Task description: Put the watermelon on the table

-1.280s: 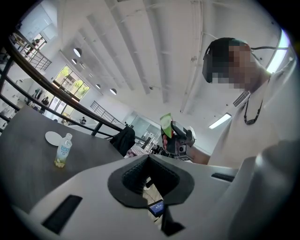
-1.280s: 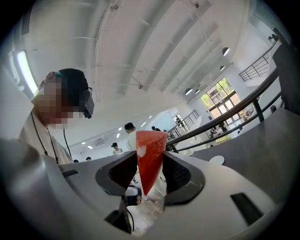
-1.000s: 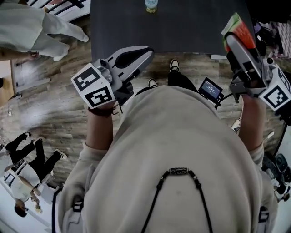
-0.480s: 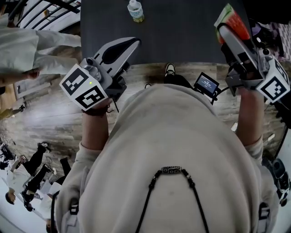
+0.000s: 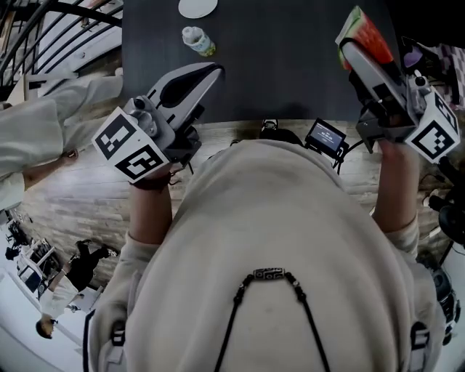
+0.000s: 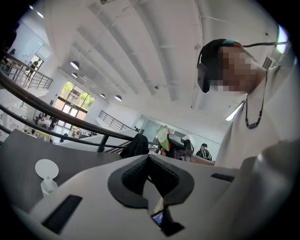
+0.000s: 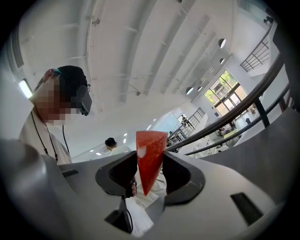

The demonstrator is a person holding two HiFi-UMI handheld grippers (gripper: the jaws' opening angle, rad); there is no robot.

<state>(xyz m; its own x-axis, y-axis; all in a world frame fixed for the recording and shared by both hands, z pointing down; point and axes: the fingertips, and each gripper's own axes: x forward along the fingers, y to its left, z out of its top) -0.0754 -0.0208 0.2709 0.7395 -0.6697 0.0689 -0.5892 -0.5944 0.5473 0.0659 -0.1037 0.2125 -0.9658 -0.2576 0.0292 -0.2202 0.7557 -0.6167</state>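
My right gripper (image 5: 356, 43) is shut on a wedge of watermelon (image 5: 361, 30), red flesh with a green rind, held over the right part of the dark grey table (image 5: 290, 51). In the right gripper view the red wedge (image 7: 150, 159) stands point down between the two black pads (image 7: 123, 176), which press on its sides. My left gripper (image 5: 211, 71) hovers over the table's near edge at the left. Its black pads (image 6: 133, 176) meet at the tips with nothing between them. From the left gripper view the watermelon (image 6: 163, 137) shows far off in the other gripper.
A small plastic bottle (image 5: 197, 41) and a white plate (image 5: 197, 7) are at the table's far left. A small lit screen (image 5: 325, 136) hangs by my chest. A person in light clothes (image 5: 36, 138) stands on the wooden floor at the left, near a stair railing (image 5: 43, 29).
The view has shifted toward the table, so more of its top, the bottle and then the plate have come in. Both grippers now reach over its near edge. The watermelon stays gripped.
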